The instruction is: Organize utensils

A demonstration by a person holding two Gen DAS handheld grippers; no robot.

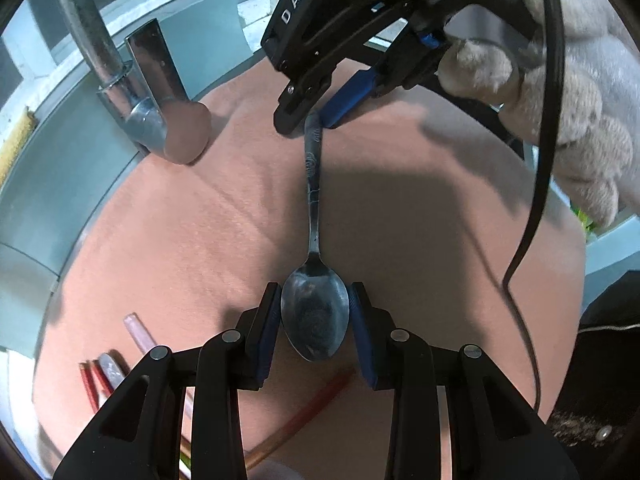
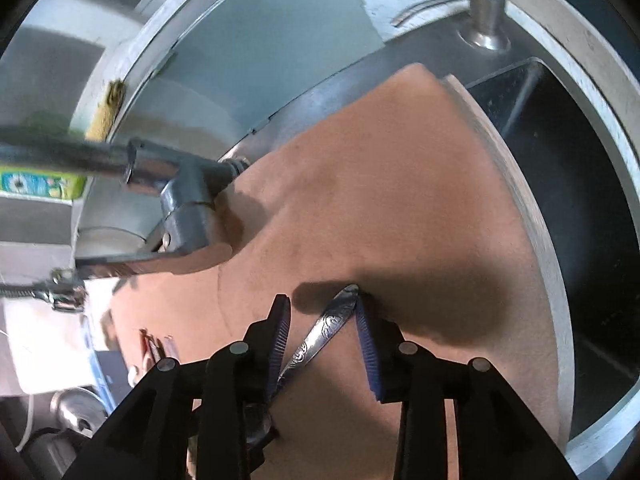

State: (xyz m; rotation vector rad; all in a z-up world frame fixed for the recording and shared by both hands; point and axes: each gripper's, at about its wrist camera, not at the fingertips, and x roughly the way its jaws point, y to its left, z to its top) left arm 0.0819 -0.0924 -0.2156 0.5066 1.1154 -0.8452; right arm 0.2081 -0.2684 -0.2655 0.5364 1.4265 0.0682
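Left tongs (image 1: pixel 314 320): nearest the lens, blue pads clamped on both edges of the spoon bowl, pointing steeply down.
Spoon (image 1: pixel 314 216): metal, bowl up between the left pads, patterned handle running away across the surface to the right tongs; in the right wrist view the handle (image 2: pixel 324 332) slants between the two blue pads.
Right tongs (image 2: pixel 323 340): parted narrowly around the handle end, far pad touching the tip, near pad close to the handle lower down; no squeeze to be seen.
Gloved hand (image 1: pixel 568 92): pale fuzzy glove, wrapped around the right tool's grip, upper right of the left wrist view.
Cable (image 1: pixel 532 200): black, hanging from the right tool past the glove.
Surface (image 1: pixel 420 208): covered by a salmon-pink cloth, shadowed under both tools.
Chopsticks (image 1: pixel 94 384): red, lying with other slim utensils at the lower left, well apart from the spoon.
Tap (image 1: pixel 120 80): metal, at the cloth's far left edge.
Sink (image 2: pixel 580 200): dark basin beside the cloth.
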